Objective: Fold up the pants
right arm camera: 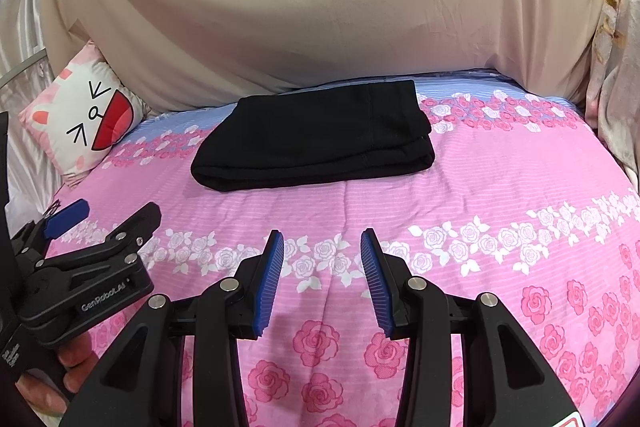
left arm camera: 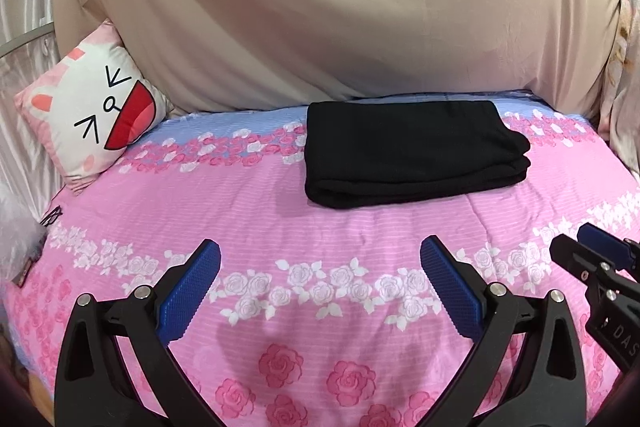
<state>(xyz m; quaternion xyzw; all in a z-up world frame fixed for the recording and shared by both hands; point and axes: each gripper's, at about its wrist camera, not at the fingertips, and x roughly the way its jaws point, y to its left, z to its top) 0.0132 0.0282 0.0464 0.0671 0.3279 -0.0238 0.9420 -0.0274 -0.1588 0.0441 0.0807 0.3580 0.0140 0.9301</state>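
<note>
Pants (left arm camera: 412, 151) black. Bedsheet (left arm camera: 248, 211) pink with a blue band, rose print. Pillow (left arm camera: 92, 115) white-pink cat face. My pads (left arm camera: 188, 293) blue.

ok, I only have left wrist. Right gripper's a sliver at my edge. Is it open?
Observer: Yes. The right gripper is open, blue pads apart, nothing between them.
Operator: Near the pants?
Observer: No. The folded black pants lie further up the bed, with pink bedspread between.
Operator: Anything on the left gripper I can't see?
Observer: The left gripper is open too, and bare fingers of the hand holding it show beneath its body.
</note>
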